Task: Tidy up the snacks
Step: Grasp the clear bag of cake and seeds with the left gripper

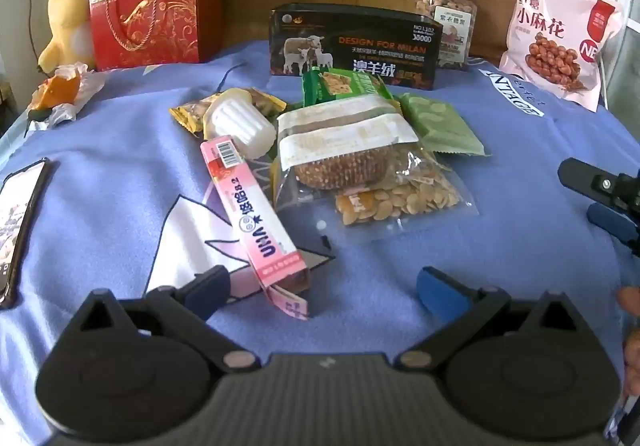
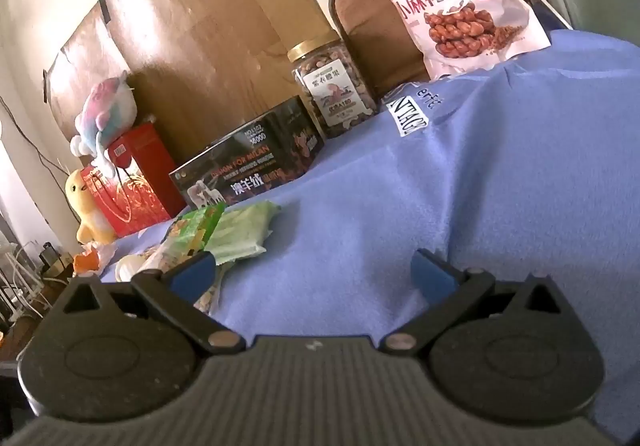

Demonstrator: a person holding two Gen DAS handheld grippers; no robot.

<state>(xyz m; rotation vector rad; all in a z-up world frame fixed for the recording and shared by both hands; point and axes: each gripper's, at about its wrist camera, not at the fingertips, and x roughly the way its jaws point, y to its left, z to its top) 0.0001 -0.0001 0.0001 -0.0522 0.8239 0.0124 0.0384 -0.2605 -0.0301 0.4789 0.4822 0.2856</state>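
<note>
Left wrist view only: phone (image 1: 18, 222) on blue cloth (image 1: 120, 150), pink box (image 1: 250, 206) leaning beside muffin bag (image 1: 340, 150) mid-cloth.
Right wrist view only: cardboard (image 2: 208, 30) backdrop.
Left gripper (image 1: 320, 286): fingers spread, empty.
Right gripper (image 2: 314, 270): spread, empty.

The left gripper (image 1: 322, 288) was held low with its jaws spread wide and nothing between the blue pads (image 1: 438, 292). The right gripper (image 2: 314, 272) was likewise spread wide and empty. In the left wrist view, the right gripper (image 1: 600, 202) appeared at the right edge.
</note>
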